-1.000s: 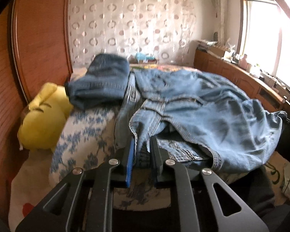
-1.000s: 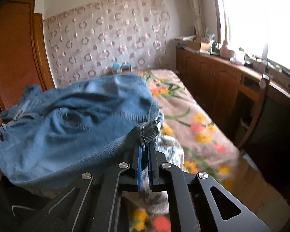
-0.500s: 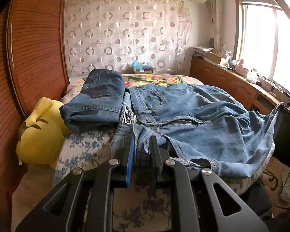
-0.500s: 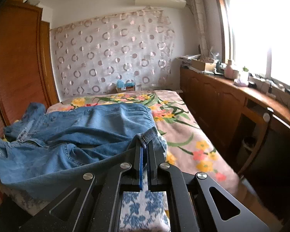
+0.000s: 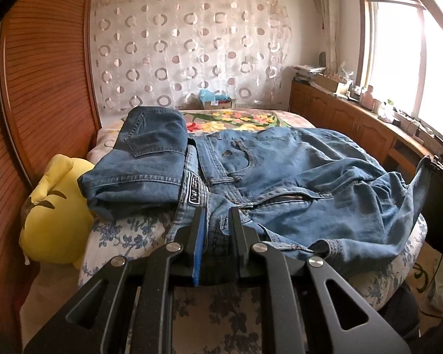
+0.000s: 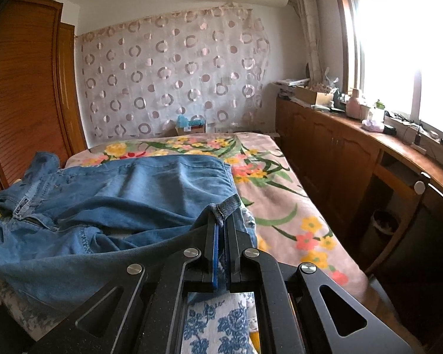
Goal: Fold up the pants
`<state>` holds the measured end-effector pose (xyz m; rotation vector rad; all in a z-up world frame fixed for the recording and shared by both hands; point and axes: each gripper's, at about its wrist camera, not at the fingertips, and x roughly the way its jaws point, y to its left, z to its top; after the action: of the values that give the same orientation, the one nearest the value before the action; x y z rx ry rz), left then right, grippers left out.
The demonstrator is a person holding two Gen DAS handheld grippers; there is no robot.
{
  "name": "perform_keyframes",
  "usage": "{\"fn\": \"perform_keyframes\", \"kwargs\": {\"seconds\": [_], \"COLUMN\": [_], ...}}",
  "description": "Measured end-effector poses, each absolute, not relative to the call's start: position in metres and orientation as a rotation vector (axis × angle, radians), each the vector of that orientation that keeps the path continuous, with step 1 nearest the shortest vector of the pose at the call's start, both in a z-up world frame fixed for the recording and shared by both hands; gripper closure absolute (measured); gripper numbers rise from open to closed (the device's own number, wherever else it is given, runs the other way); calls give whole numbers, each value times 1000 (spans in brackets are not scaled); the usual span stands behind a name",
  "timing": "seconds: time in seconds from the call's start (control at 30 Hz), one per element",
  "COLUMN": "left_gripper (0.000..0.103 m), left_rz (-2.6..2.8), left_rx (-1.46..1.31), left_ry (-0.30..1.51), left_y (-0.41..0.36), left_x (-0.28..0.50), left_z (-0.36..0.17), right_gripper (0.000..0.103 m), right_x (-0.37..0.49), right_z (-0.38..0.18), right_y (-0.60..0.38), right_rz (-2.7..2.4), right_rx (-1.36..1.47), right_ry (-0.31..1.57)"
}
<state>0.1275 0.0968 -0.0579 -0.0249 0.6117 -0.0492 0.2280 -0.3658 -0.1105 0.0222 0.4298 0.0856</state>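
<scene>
both grippers clamp the jeans [image 5: 295,171]: left gripper [image 5: 217,221] on waistband, right gripper [image 6: 221,221] on hem; spreading step, next likely lay flat, smooth.

light: bright daylight from window [image 6: 398,59] at right | glare: window blown out | focus: sharp | edges: fisheye bending, dark corners

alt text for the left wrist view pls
The left gripper pinches the waistband of light blue jeans spread across a bed; a folded darker pair lies to their left, beside a yellow plush toy.
</scene>
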Motion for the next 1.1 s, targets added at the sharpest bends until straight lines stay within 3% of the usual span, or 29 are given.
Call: {"fn": "perform_keyframes", "kwargs": {"seconds": [0.4, 1.1], "left_gripper": [87, 87], "left_rz": [-55, -77], "left_rx": [5, 51], "left_ry": [545, 489], "left_y": [93, 98], "left_x": [154, 227], "left_z": [-23, 4], "right_gripper": [101, 101], "right_x": [248, 287], "right_z": [-83, -86], "right_y": [-365, -342], "right_rz": [65, 35], "right_rx": [28, -58], "right_ry": [379, 318]}}
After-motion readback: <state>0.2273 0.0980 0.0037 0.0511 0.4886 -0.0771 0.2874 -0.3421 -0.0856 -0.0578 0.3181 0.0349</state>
